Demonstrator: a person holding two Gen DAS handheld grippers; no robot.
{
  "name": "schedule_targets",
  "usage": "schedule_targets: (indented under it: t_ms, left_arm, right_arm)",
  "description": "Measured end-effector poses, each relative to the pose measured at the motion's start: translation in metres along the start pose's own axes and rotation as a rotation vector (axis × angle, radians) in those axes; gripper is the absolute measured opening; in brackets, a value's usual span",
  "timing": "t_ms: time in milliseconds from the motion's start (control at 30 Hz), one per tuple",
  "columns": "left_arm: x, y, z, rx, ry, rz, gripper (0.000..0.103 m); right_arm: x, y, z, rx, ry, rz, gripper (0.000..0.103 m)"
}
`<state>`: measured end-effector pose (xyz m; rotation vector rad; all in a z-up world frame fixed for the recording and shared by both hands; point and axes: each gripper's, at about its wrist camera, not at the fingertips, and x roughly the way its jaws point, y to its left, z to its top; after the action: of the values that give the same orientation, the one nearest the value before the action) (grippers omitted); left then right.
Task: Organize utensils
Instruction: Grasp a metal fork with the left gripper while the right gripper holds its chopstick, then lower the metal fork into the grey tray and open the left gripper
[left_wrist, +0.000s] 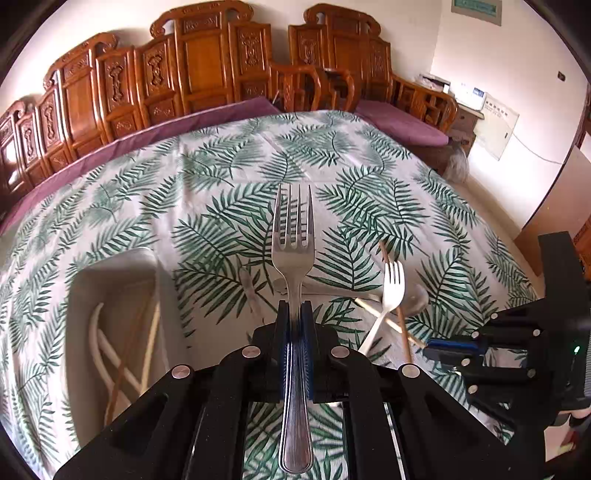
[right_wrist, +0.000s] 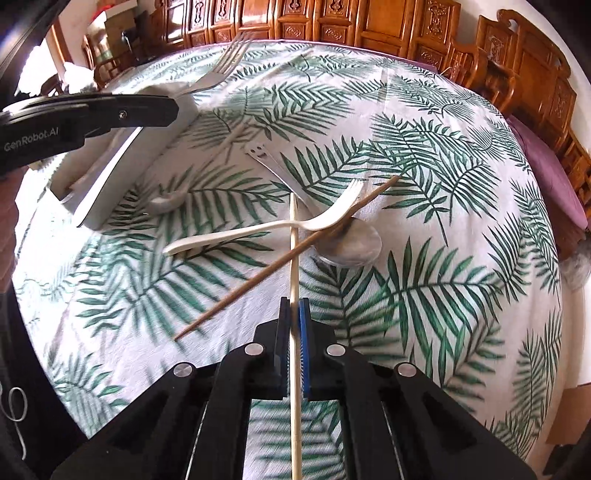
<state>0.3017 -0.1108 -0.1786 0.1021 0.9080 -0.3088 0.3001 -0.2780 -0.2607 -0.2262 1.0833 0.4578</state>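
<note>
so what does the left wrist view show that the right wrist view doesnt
Only the left wrist view: the left claw shut on the metal fork, and thin sticks lying inside the white tray.
Only the right wrist view: the right claw shut on a pale chopstick, and a small white spoon.
Both: the white plastic fork, brown chopstick, metal spoon and leaf-print cloth.

Bench (right_wrist: 424, 280) under leaf-print cloth (right_wrist: 369, 155); on it: white tray (right_wrist: 110, 177) at left, white fork (right_wrist: 258, 229) crossed by brown chopstick (right_wrist: 258, 273), metal spoon (right_wrist: 351, 247), small white spoon (right_wrist: 166, 201)
</note>
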Motion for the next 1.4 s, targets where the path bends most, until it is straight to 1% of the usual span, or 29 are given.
schedule_targets:
  t_ms: [200, 400, 667, 900, 1067, 1300, 1400]
  left_arm:
    - [-0.034, 0.009, -0.006, -0.020, -0.043, 0.004, 0.006]
    - [-0.067, 0.021, -0.012, -0.034, -0.084, 0.016, 0.006]
    - [-0.092, 0.043, -0.014, -0.059, -0.114, 0.033, 0.006]
    - [-0.103, 0.057, -0.013, -0.073, -0.131, 0.045, 0.006]
    - [-0.105, 0.069, -0.017, -0.081, -0.131, 0.059, 0.006]
    - [-0.089, 0.094, -0.025, -0.098, -0.093, 0.096, 0.006]
    - [-0.075, 0.104, -0.030, -0.105, -0.064, 0.112, 0.006]
  right_arm:
    - [-0.032, 0.018, 0.012, -0.014, -0.060, -0.032, 0.005]
    - [-0.060, 0.039, 0.032, -0.033, -0.120, -0.033, 0.005]
    - [-0.087, 0.059, 0.064, -0.048, -0.182, -0.027, 0.005]
    - [-0.104, 0.077, 0.082, -0.069, -0.215, -0.021, 0.006]
    - [-0.100, 0.080, 0.086, -0.060, -0.210, -0.018, 0.006]
    - [-0.080, 0.089, 0.085, -0.064, -0.187, 0.002, 0.006]
    - [-0.074, 0.093, 0.085, -0.070, -0.179, 0.009, 0.006]
